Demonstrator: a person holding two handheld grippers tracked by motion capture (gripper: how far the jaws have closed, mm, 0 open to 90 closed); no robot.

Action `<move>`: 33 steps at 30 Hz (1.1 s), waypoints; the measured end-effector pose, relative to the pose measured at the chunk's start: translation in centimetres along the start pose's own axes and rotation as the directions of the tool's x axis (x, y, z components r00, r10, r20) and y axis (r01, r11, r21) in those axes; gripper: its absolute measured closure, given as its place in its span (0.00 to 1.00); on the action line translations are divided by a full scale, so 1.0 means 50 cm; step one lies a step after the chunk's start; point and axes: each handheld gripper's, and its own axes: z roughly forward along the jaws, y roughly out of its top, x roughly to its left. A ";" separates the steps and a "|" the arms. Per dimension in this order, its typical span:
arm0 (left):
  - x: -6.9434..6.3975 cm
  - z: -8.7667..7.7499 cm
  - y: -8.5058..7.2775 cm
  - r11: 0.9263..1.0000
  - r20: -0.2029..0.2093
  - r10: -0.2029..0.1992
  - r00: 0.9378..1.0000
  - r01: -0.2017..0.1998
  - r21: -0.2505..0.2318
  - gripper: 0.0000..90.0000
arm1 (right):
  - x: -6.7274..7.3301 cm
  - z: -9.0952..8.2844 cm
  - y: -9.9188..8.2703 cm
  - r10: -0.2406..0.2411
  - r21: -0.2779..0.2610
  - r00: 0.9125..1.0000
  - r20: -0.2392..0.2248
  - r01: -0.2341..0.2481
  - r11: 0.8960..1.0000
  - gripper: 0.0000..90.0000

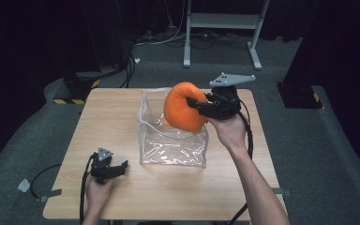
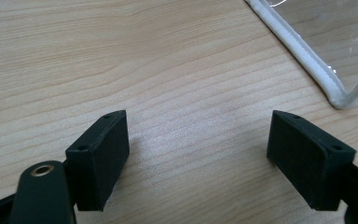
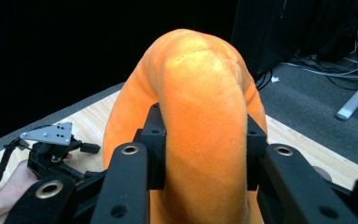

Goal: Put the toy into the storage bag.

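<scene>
An orange plush toy (image 1: 183, 110) hangs over the open top of a clear plastic bag (image 1: 173, 145) in the middle of the table. My right gripper (image 1: 194, 103) is shut on the plush, its jaws squeezing a thick fold of orange fabric (image 3: 205, 140) in the right gripper view. My left gripper (image 1: 119, 168) rests low at the table's front left, a little left of the bag. Its jaws stand wide open over bare wood (image 2: 198, 135), with the bag's white-edged corner (image 2: 335, 95) at the upper right.
The wooden table (image 1: 112, 112) has dark floor all round. A white metal stand (image 1: 225, 21) and cables lie behind the table. My left hand and its gripper (image 3: 51, 144) show at the left in the right gripper view.
</scene>
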 end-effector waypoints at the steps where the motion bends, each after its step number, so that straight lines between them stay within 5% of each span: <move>1: 0.000 0.000 0.000 1.000 0.001 0.000 1.000 0.000 0.000 0.23 | 0.001 0.002 0.000 0.003 0.000 1.000 -0.002 -0.003 1.000 0.72; 33: 0.000 0.000 0.000 1.000 0.002 -0.001 1.000 0.001 -0.001 0.23 | 0.011 0.086 -0.032 -0.001 0.079 1.000 -0.017 0.002 0.997 0.72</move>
